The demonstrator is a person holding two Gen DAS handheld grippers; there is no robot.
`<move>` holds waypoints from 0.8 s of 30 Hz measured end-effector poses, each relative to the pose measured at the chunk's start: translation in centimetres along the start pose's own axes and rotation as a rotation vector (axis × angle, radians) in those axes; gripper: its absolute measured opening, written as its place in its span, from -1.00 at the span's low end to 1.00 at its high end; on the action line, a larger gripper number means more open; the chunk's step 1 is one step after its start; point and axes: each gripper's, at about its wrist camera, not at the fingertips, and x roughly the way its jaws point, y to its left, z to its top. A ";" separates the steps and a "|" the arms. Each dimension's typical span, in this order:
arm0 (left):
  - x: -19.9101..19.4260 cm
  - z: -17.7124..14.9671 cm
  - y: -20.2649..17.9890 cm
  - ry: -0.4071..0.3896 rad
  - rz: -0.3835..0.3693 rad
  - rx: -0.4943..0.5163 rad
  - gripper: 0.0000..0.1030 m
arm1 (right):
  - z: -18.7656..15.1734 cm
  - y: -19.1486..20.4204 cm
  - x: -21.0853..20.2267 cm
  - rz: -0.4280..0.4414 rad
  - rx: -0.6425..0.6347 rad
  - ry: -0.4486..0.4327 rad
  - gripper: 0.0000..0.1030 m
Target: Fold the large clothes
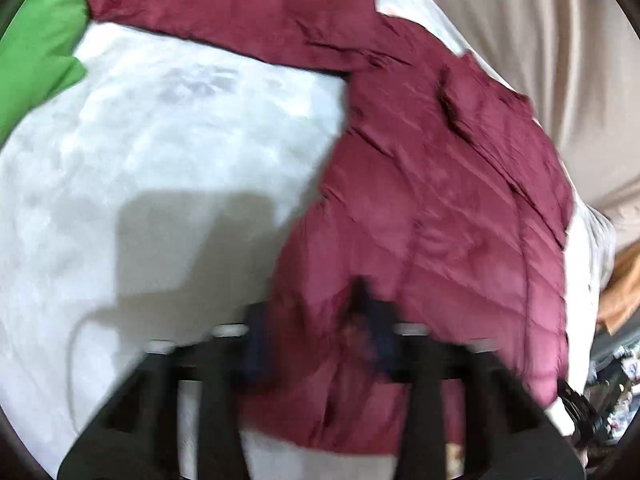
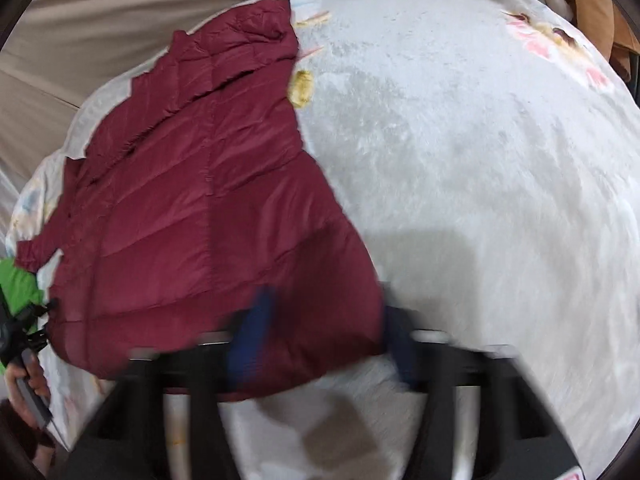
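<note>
1. Left wrist view: the maroon puffer jacket (image 1: 432, 184) lies spread on the pale blanket (image 1: 160, 168) covering the bed, one sleeve (image 1: 208, 12) stretched toward a green cloth (image 1: 36, 52). The left gripper (image 1: 316, 336) is clamped on the jacket's hem, fabric bunched between its blue fingers.
2. Right wrist view: the jacket (image 2: 192, 216) lies flat at left. The right gripper (image 2: 324, 332) has its fingers apart, straddling the hem corner; blur hides any contact.
</note>
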 end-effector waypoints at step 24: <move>-6.7 -8.3 -0.9 0.148 -0.005 0.091 -0.01 | -1.6 -5.4 -10.2 -0.073 0.038 -0.042 0.26</move>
